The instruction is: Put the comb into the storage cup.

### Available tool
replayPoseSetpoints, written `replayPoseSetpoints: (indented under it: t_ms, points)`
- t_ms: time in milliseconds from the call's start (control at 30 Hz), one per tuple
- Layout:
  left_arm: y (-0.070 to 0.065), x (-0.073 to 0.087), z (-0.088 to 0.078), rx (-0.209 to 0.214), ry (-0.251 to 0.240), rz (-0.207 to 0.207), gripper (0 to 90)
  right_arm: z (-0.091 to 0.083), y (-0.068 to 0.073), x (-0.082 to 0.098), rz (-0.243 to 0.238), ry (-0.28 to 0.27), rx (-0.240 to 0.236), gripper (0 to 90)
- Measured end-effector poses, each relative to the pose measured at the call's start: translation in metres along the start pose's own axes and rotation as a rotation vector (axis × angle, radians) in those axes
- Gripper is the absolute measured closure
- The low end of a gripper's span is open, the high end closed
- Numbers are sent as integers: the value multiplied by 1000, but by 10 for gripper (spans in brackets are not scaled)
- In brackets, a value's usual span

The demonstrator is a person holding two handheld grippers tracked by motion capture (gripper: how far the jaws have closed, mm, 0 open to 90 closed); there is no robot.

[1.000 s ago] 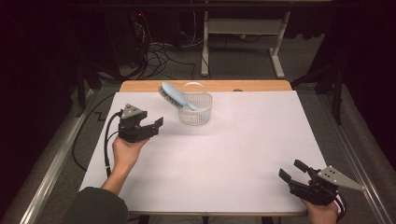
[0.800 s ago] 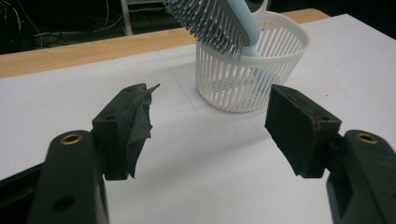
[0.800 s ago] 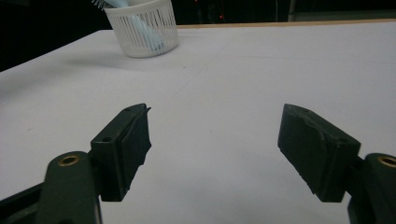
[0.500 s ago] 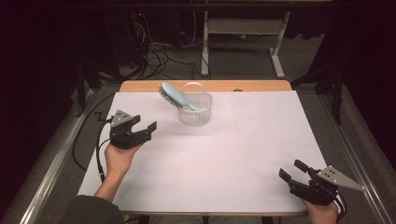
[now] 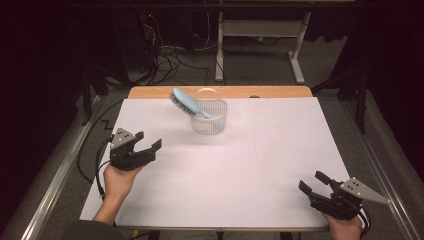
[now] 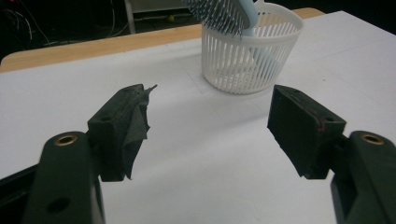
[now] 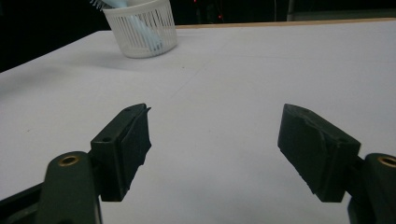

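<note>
A white slatted basket (image 5: pixel 209 120) stands at the back middle of the white table sheet (image 5: pixel 240 165). A light blue hairbrush (image 5: pixel 185 102) leans in it, handle down and bristle head sticking out over the left rim. My left gripper (image 5: pixel 148 140) hovers low at the left, in front of and left of the basket, open and empty. In the left gripper view its jaws (image 6: pixel 210 107) face the basket (image 6: pixel 252 56) and brush (image 6: pixel 224 14). My right gripper (image 5: pixel 311 181) rests near the front right corner, open and empty (image 7: pixel 217 126), with the basket (image 7: pixel 142 28) far off.
A bare wooden strip (image 5: pixel 270 91) of tabletop runs behind the sheet. Cables (image 5: pixel 165 55) and a desk frame (image 5: pixel 260 30) lie on the dark floor beyond. A metal rail (image 5: pixel 55 175) runs along the table's left side.
My left hand has drawn back from the basket, leftward and nearer the table's front edge. The right gripper, basket and brush have stayed put.
</note>
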State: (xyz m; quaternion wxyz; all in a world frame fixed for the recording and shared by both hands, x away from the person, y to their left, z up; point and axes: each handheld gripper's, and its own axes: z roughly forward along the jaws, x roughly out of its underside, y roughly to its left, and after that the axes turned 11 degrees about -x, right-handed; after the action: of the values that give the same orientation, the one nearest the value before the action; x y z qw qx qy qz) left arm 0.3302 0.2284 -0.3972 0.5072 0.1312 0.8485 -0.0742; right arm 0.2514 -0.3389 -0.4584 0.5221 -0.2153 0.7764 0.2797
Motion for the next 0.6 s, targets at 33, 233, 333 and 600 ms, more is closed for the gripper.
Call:
replayPoseSetpoints:
  t_ms: [33,233,333,600]
  points:
    - [0,1,0,1,0,-1,294,0,0,0,0,1,0,260]
    - [2,12,-7,-2,-19,-25,295,0,0,0,-1,-2,1,260]
    - [3,18,-9,-2,-11,-23,296,0,0,0,3,-1,2,260]
    - [7,32,-16,12,-15,-47,293,0,0,0,0,1,6,260]
